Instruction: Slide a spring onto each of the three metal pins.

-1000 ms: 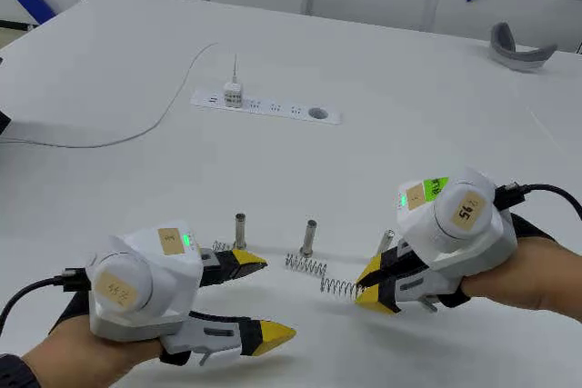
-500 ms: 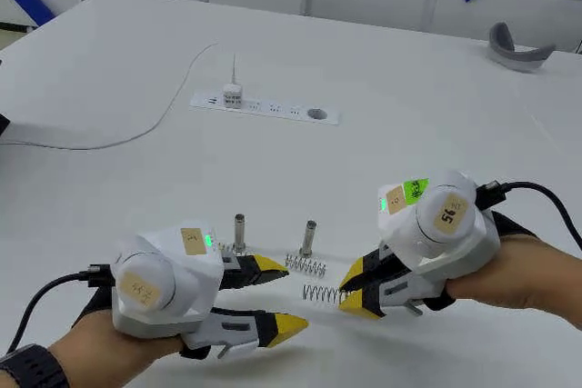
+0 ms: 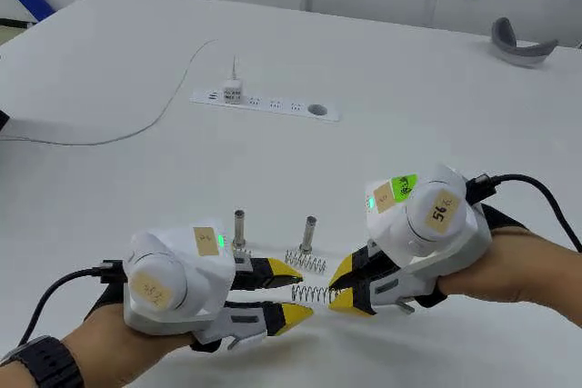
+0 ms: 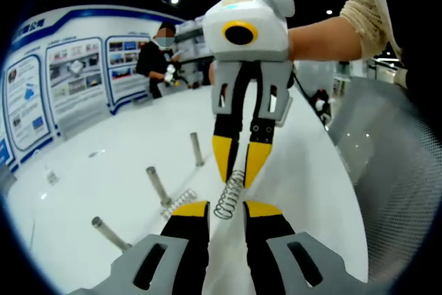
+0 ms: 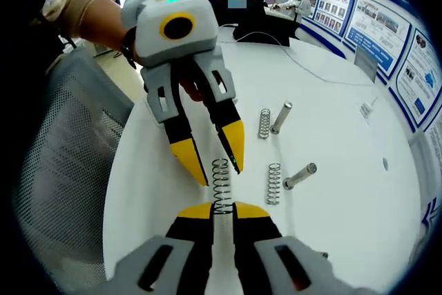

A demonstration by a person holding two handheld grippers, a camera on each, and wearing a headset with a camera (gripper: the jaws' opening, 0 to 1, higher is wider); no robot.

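Note:
My right gripper is shut on one end of a wire spring and holds it level just above the white table. My left gripper faces it, open, its yellow tips on either side of the spring's free end. In the left gripper view the spring runs from my own jaws to the right gripper's tips. Two upright metal pins stand just behind. A loose spring lies by the middle pin. In the right gripper view a spring lies beside one pin and another spring beside a second pin.
A white power strip with a plugged-in adapter and a cable lies farther back on the table. A grey curved object rests at the far right. Cables trail from both grippers. People stand in the background of the gripper views.
Both grippers have closed in on each other. The right carried its spring leftward, and the left moved right until its open jaws straddle the spring's free end.

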